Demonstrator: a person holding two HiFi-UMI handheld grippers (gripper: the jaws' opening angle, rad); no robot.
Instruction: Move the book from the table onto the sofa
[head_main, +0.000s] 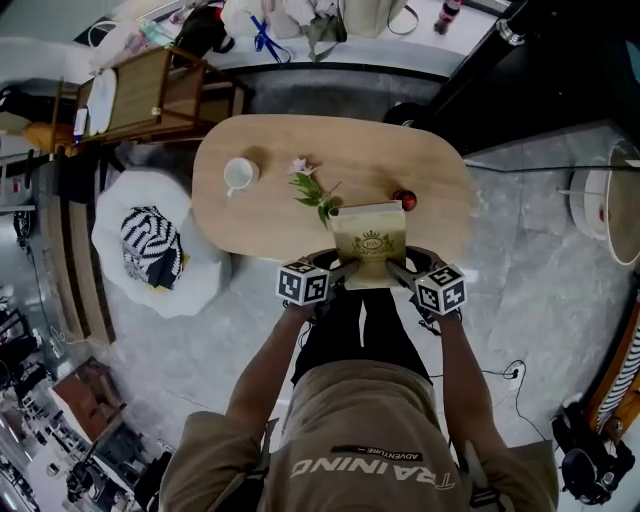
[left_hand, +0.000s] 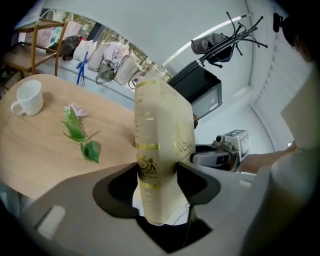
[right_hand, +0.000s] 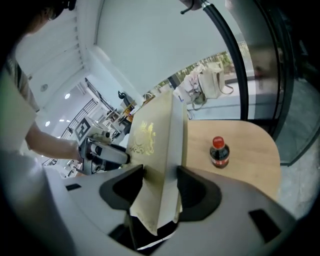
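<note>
Your left gripper (left_hand: 156, 175) and right gripper (right_hand: 160, 182) jaws clamp the book (head_main: 370, 243) at the bench (head_main: 400, 150) near edge; lift it, head for sofa.

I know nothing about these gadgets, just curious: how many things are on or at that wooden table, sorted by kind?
Book: 1, the book, clamped by the left gripper and the right gripper
Cup: 1, the white cup
Flower sprig: 1, the flower sprig
Bottle: 1, the red-capped bottle
Total: 4

Bright, even daylight; soft shadows. Gripper views fisheye w/ dark, blurred corners.
</note>
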